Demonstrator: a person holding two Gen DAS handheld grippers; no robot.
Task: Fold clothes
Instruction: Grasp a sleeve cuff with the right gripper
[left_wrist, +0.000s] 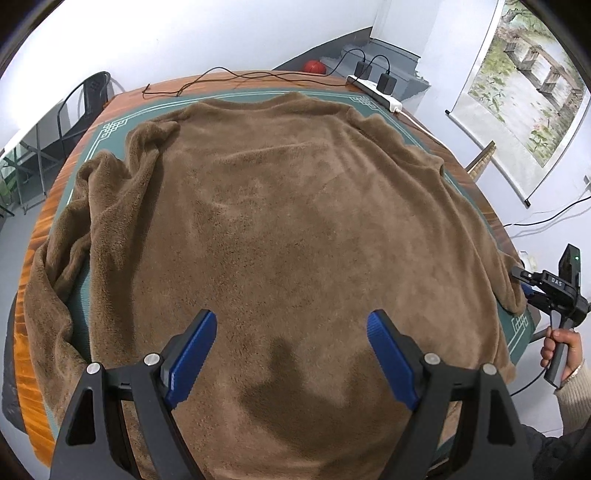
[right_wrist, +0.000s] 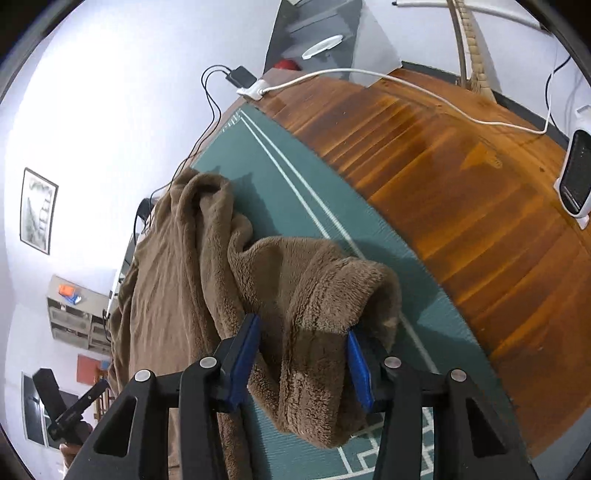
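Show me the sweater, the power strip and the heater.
sweater (left_wrist: 280, 206), left wrist view, middle of its back
power strip (left_wrist: 373, 88), left wrist view, its white top
heater (right_wrist: 576, 173), right wrist view, its dark front grille

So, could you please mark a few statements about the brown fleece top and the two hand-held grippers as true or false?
1. The brown fleece top lies spread on a green mat. True.
2. The left hand-held gripper is clamped on the hem. False: its jaws stand wide apart above the fabric, gripping nothing.
3. The right hand-held gripper has a bunched sleeve end between its jaws. True.
4. The mat lies on a glass table. False: the table is wooden.
5. A white power strip sits at the table's far edge. True.
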